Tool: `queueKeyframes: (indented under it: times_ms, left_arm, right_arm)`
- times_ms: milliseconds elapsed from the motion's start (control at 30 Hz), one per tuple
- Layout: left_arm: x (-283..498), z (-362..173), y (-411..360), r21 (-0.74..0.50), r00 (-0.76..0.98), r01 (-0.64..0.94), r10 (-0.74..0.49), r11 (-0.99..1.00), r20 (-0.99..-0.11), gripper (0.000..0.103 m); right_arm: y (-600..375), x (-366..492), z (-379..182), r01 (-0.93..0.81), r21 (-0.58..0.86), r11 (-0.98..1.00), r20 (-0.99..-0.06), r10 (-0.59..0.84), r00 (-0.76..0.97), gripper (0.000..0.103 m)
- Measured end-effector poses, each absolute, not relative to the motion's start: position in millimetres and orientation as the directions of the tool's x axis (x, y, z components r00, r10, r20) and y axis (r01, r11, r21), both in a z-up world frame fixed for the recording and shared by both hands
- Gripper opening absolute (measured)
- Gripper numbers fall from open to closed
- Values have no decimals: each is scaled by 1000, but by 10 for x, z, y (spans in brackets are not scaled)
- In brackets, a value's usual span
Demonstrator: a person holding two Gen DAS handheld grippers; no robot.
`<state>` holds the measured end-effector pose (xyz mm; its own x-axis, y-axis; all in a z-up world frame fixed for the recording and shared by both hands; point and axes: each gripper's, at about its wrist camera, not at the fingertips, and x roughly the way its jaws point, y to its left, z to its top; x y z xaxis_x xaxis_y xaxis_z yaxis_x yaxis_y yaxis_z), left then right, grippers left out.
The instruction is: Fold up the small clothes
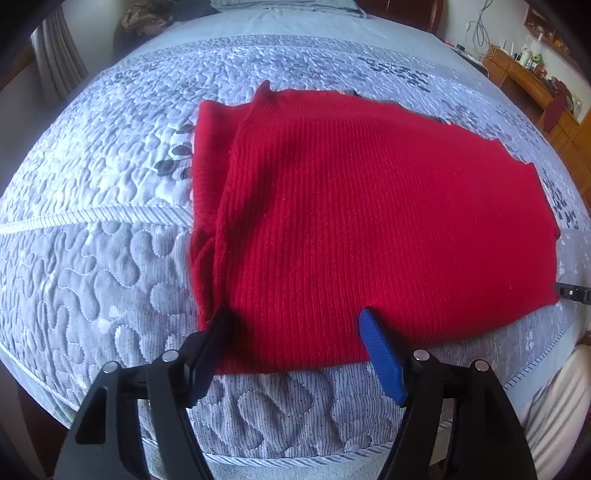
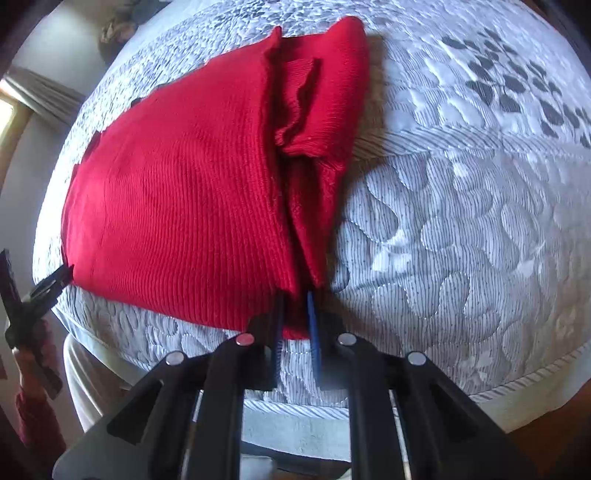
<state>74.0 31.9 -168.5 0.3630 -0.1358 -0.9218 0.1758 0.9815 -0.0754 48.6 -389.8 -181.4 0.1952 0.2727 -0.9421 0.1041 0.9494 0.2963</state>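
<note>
A red ribbed knit sweater [image 1: 351, 221] lies folded flat on the quilted bed; it also shows in the right wrist view [image 2: 177, 206]. My left gripper [image 1: 295, 321] is open, its fingers spread over the sweater's near edge, with nothing held. My right gripper [image 2: 295, 299] is shut on the near right corner of the sweater, where folded layers and a sleeve [image 2: 317, 103] bunch up. The right gripper's tip shows at the sweater's right edge in the left wrist view [image 1: 572, 293]. The left gripper shows at the sweater's left edge in the right wrist view [image 2: 51, 282].
The grey-and-white quilted bedspread [image 1: 110, 258] covers the bed, whose near edge [image 2: 295, 410] lies just under my grippers. A wooden dresser with clutter [image 1: 532, 74] stands at the far right. Pillows lie at the bed's far end [image 1: 288, 7].
</note>
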Motion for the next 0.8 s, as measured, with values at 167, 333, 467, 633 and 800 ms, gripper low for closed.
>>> queueKeyframes:
  times_ms: [167, 333, 467, 633, 800]
  left_arm:
    - [712, -1694, 330, -74, 375, 167, -133, 983, -917, 74]
    - [745, -1594, 294, -77, 361, 137, -122, 988, -925, 74]
    - [828, -1271, 322, -180, 398, 107, -208, 978, -894, 74]
    - [1172, -1066, 73, -138, 424, 156, -193, 978, -885, 74]
    - [1530, -1260, -96, -121, 380, 161, -175, 979, -908, 74]
  right_arm:
    - [-3864, 456, -1814, 99, 276, 956, -944, 251, 212, 11]
    - [-3873, 466, -1737, 117, 297, 948, -939, 268, 218, 18]
    - [-3997, 444, -1370, 135, 376, 917, -890, 317, 327, 52]
    - [-4094, 712, -1254, 148, 378, 914, -893, 317, 321, 73]
    - [-4171, 1022, -1537, 204, 420, 884, -896, 368, 249, 78]
